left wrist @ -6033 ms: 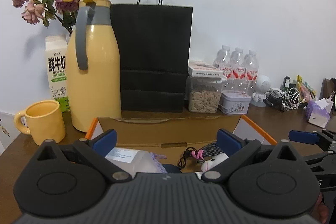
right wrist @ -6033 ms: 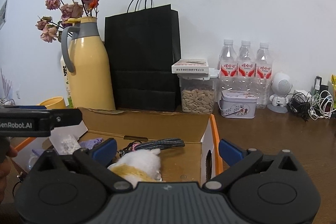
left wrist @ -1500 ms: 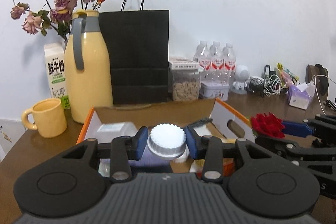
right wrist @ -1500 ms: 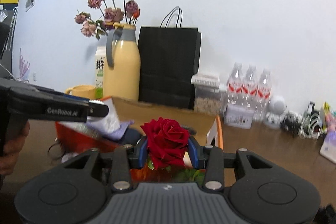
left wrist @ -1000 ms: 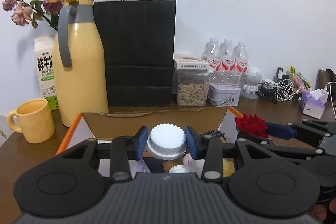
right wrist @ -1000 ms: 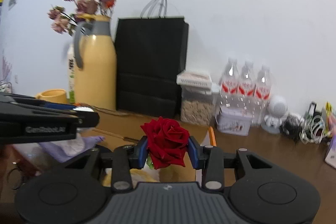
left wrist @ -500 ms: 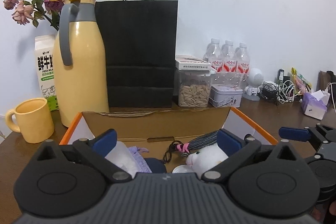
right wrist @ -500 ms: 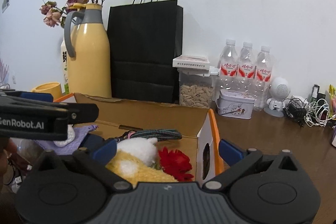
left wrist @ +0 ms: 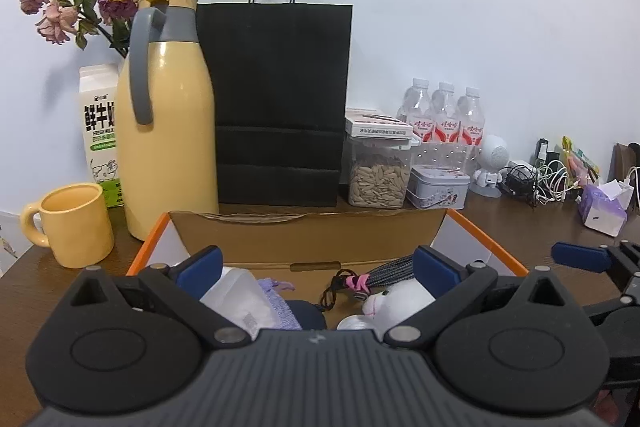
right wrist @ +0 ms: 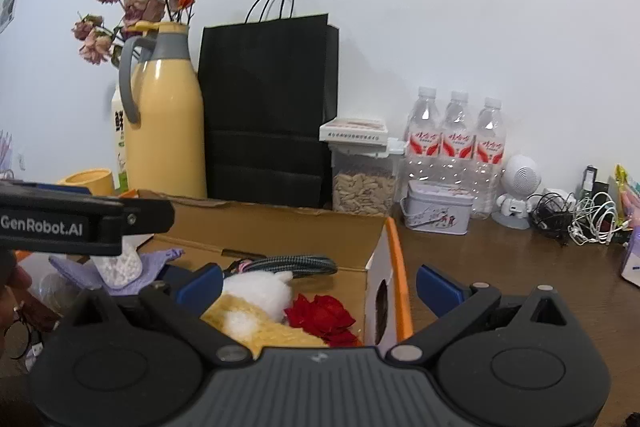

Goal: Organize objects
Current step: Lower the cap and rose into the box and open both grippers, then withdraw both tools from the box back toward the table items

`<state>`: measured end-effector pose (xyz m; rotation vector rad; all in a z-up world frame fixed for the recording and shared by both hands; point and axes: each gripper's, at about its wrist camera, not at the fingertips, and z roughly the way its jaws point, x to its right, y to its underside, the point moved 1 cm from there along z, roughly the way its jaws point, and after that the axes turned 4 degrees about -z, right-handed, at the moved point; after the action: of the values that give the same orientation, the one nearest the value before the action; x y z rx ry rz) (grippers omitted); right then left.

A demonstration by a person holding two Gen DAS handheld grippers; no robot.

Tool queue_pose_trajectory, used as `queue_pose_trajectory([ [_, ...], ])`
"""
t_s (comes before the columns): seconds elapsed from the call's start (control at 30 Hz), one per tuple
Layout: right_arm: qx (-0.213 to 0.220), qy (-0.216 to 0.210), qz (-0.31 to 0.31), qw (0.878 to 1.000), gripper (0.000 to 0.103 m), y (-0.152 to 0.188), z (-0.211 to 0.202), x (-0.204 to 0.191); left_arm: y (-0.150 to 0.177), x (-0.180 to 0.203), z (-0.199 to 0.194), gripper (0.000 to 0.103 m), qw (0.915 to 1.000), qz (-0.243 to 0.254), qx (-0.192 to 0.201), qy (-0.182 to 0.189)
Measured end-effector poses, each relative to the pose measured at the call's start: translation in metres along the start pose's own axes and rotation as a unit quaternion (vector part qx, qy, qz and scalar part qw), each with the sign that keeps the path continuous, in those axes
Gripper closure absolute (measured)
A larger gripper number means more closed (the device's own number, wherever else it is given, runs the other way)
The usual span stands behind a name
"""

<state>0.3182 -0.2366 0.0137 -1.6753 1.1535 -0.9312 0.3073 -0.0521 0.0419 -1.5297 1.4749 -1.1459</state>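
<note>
An open cardboard box (left wrist: 312, 233) with orange-edged flaps stands in front of both grippers. My left gripper (left wrist: 318, 269) is open above it with nothing between its fingers. Under it lie a white plastic container (left wrist: 236, 295), a purple pouch (left wrist: 276, 301), a braided cable (left wrist: 388, 269) and a white plush toy (left wrist: 394, 303). My right gripper (right wrist: 320, 281) is open too, over the box's (right wrist: 280, 227) right end. A red rose (right wrist: 322, 315) lies in the box beside the white and yellow plush toy (right wrist: 256, 301). The left gripper's body crosses the right wrist view at the left edge.
Behind the box stand a yellow jug (left wrist: 168, 131) with dried flowers, a black paper bag (left wrist: 280, 99), a milk carton (left wrist: 100, 131) and a yellow mug (left wrist: 76, 223). A seed jar (left wrist: 378, 171), tin (left wrist: 438, 185), water bottles (left wrist: 444, 123), cables (left wrist: 544, 179) and tissues (left wrist: 604, 207) sit right.
Both grippers opened. The white-capped container left my left gripper and the red rose left my right one; both now lie in the box.
</note>
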Motion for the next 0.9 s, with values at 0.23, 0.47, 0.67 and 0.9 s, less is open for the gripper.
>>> queue_pose_trajectory([
  [0.23, 0.014, 0.007, 0.005, 1.0, 0.0, 0.003, -0.018, 0.005, 0.002, -0.008, -0.023, 0.0, 0.9999, -0.003, 0.017, -0.001],
  [0.47, 0.017, 0.016, -0.001, 1.0, 0.0, 0.017, -0.044, 0.006, 0.023, -0.018, -0.05, 0.0, 0.9999, -0.011, 0.007, -0.002],
  [0.67, 0.002, 0.016, -0.011, 1.0, 0.0, 0.035, -0.067, 0.001, 0.043, -0.025, -0.074, 0.0, 1.0, -0.007, 0.0, 0.006],
  [0.9, -0.029, 0.015, -0.016, 0.999, 0.0, 0.052, -0.083, -0.001, 0.064, -0.031, -0.098, 0.0, 0.9998, -0.001, -0.017, 0.002],
])
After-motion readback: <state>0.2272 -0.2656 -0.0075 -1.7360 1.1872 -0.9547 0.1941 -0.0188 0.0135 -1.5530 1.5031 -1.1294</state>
